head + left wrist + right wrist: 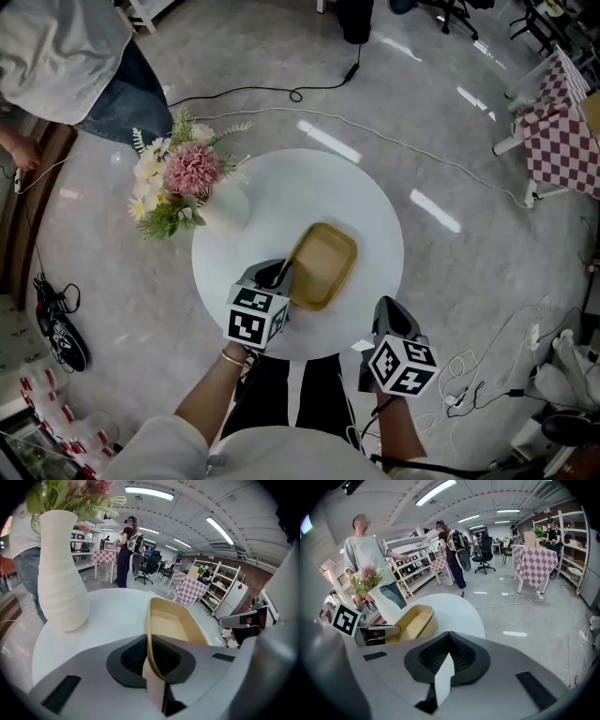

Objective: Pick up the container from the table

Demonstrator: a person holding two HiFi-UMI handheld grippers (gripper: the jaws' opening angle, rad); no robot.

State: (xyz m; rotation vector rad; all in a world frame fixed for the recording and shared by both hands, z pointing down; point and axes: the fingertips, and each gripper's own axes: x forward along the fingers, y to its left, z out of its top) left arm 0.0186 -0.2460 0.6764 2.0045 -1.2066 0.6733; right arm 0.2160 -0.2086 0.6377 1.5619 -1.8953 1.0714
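A shallow tan container [323,262] lies on the round white table [309,183], near its front edge. My left gripper [284,277] is at the container's near left corner. In the left gripper view the jaws of that gripper [149,641] are pressed on the thin rim of the container [173,620], one pad inside and one outside. My right gripper [387,307] hovers at the table's front right edge, apart from the container. Its jaws [449,637] meet with nothing between them, and the container [410,620] lies off to their left.
A white vase [223,208] of pink and white flowers [183,173] stands on the table's left side, close to the container. A person [66,56] stands beyond the table at the upper left. Cables [281,92] cross the floor, and a checkered table [562,141] is at the far right.
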